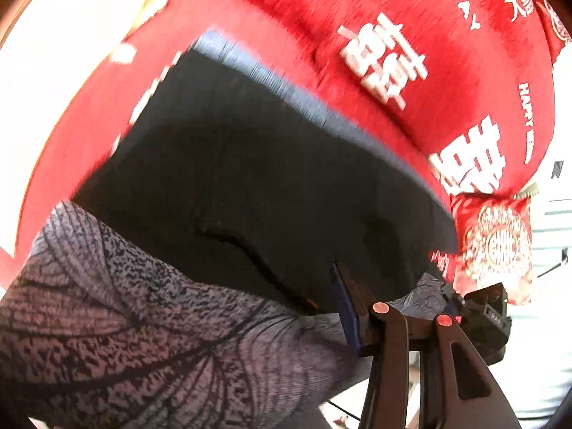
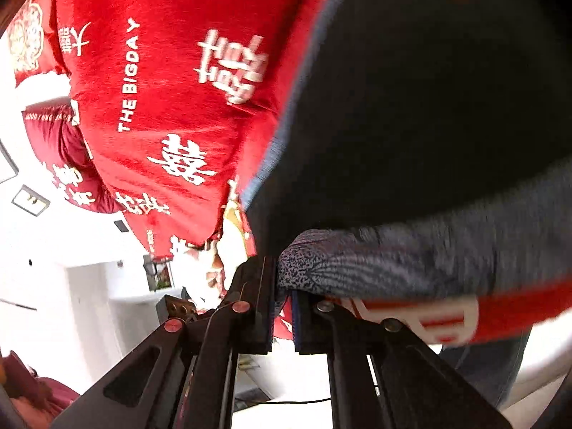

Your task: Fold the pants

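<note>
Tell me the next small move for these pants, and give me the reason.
Probably carry the lifted patterned pants edge across the dark layer toward the red cover. The right hand-held gripper pinches the patterned hem, and the left hand-held gripper appears clamped on the same edge, so the fold looks half-made.

Pants lie on the bedspread.

The right claw pinches the patterned pants hem over the red bedspread.
</note>
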### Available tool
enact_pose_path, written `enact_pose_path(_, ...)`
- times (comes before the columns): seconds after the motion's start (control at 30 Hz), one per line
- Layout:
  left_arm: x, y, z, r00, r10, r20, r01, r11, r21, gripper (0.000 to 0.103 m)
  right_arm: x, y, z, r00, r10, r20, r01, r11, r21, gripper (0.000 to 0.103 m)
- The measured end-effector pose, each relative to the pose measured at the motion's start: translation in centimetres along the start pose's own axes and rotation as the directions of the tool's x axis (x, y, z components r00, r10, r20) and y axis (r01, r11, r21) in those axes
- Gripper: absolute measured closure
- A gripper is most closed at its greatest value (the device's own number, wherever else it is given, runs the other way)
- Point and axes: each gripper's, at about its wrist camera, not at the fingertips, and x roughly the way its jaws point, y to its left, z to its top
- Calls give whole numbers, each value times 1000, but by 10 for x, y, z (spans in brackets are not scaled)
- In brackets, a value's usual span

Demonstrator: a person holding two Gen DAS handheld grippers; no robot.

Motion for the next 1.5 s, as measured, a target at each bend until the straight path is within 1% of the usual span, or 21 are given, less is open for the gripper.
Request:
enact_pose_path(0.1,-2,-18,39,997,33,63,-34,999,9,52,10,28,47,999,-14,-38,14,1000,-16,94)
enact_pose_path(0.23,18,-20,92,986,113,126,-114,993,4,52,40,40,106,985,-118,-129,111,992,-55,92)
enact_pose_path(0.33,48,-14,122,954,243,177,-249,968,12,35,65,22,142,966,-201,-162,187,977,-100,92)
enact_pose_path(0.47,92,1,147,934,317,164,-313,948,-53,33,109,-5,186,928,-334,-166,311,939,-150,91)
enact_pose_path(0.5,98,-1,150,917,349,192,-346,937,-51,28,116,-11,191,918,-357,-172,332,930,-156,91)
enact_pose_path(0.53,101,-4,152,895,397,203,-395,917,-50,23,121,-13,195,920,-353,-171,329,932,-154,91)
enact_pose_path(0.57,101,-7,153,885,420,201,-419,907,-48,23,120,-11,197,923,-349,-161,327,933,-151,89)
enact_pose_path(0.6,97,-9,153,885,422,198,-422,905,-47,23,119,-7,196,920,-354,-168,330,932,-152,77)
enact_pose_path(0.63,90,-12,151,884,418,209,-418,907,-45,23,117,-3,194,919,-353,-175,327,931,-162,57)
enact_pose_path(0.7,71,-17,145,868,431,245,-437,899,-33,23,107,15,187,923,-348,-164,308,925,-224,43)
enact_pose_path(0.8,41,-23,134,835,473,281,-487,873,-21,23,82,43,170,924,-367,-102,313,884,-348,43)
enact_pose_path(0.9,44,-31,123,826,497,266,-523,852,32,23,78,57,151,924,-365,-114,285,856,-430,47)
enact_pose_path(0.97,63,-35,119,822,520,231,-547,834,68,23,92,59,142,898,-414,-146,298,819,-490,49)
enact_pose_path(1.07,101,-40,114,826,532,185,-554,827,94,23,130,51,139,826,-544,-146,380,729,-569,49)
enact_pose_path(1.13,123,-37,112,802,575,163,-592,802,84,23,143,43,147,803,-583,-123,410,691,-595,55)
enact_pose_path(1.17,130,-38,108,767,614,186,-635,767,88,19,147,41,155,796,-597,-99,430,673,-602,59)
enact_pose_path(1.23,136,-39,103,752,629,196,-655,746,119,14,135,40,171,813,-577,-70,446,696,-562,61)
enact_pose_path(1.33,134,-38,96,752,631,193,-658,738,148,12,104,40,195,872,-489,-36,431,799,-419,58)
enact_pose_path(1.37,133,-37,94,751,633,189,-659,737,151,11,93,41,197,885,-464,-29,415,817,-401,58)
enact_pose_path(1.43,131,-35,92,750,638,176,-661,736,149,10,79,47,193,892,-452,-7,411,817,-405,50)
enact_pose_path(1.5,132,-39,92,742,650,167,-670,726,153,10,59,50,184,898,-440,8,403,817,-412,48)
